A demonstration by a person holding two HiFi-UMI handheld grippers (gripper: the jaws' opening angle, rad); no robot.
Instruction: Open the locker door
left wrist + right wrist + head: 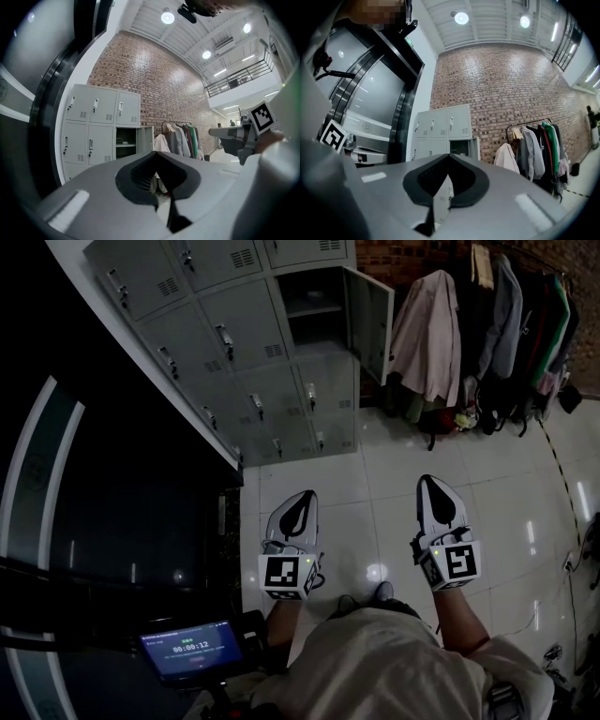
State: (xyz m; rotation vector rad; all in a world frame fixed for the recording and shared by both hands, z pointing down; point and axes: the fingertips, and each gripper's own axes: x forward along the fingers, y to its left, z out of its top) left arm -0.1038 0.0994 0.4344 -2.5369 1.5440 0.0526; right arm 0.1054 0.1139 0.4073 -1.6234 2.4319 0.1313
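A bank of grey lockers [234, 343] stands ahead on the left. One locker door [367, 320] in its right column hangs open, showing a shelf inside; the other doors are closed. My left gripper [298, 507] and right gripper [439, 493] hover side by side over the tiled floor, well short of the lockers, both shut and empty. In the left gripper view the gripper [156, 153] points toward the lockers [101, 126] and the open door [146, 138]. The right gripper [449, 154] faces the same lockers [440, 136] and open door [474, 149].
A clothes rack [487, 324] with several jackets stands right of the lockers. A dark curved glass wall [94, 474] fills the left side. A small timer screen [190, 648] sits low on the left. Glossy white floor tiles [375, 456] lie between me and the lockers.
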